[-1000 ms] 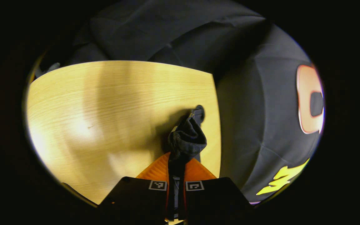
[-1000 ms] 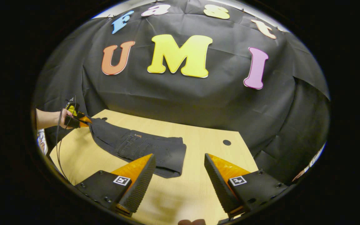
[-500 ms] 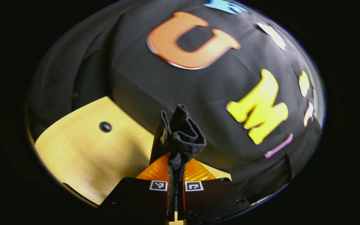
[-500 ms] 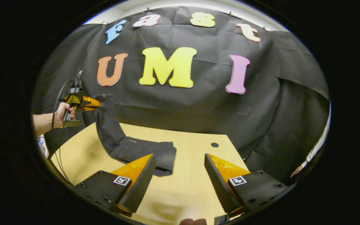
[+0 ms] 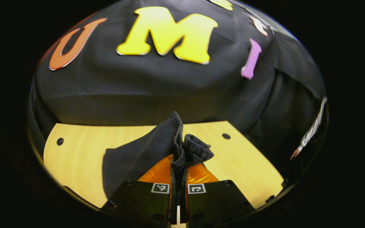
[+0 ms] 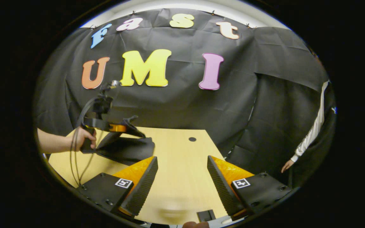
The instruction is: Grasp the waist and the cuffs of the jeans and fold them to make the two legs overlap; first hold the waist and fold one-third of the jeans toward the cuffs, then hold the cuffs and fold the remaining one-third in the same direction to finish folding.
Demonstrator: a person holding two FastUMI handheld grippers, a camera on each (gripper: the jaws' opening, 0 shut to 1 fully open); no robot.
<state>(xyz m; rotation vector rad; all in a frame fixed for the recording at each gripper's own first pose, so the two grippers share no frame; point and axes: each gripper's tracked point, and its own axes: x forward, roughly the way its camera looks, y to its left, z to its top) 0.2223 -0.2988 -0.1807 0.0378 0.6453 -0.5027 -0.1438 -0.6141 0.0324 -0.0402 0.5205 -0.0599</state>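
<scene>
Jaws of the left gripper [image 5: 178, 164] clamped on a bunched cuff end of the dark jeans [image 6: 124, 147], lifted above the wooden bench [image 6: 182, 164]. Right gripper [image 6: 182, 180] jaws wide apart over bare bench, well clear of the jeans. Rest of the garment draped down onto the bench's left part.

One pair of dark denim jeans [image 6: 124, 148], one light wooden table [image 6: 182, 177] with two round holes, two two-finger grippers.
</scene>
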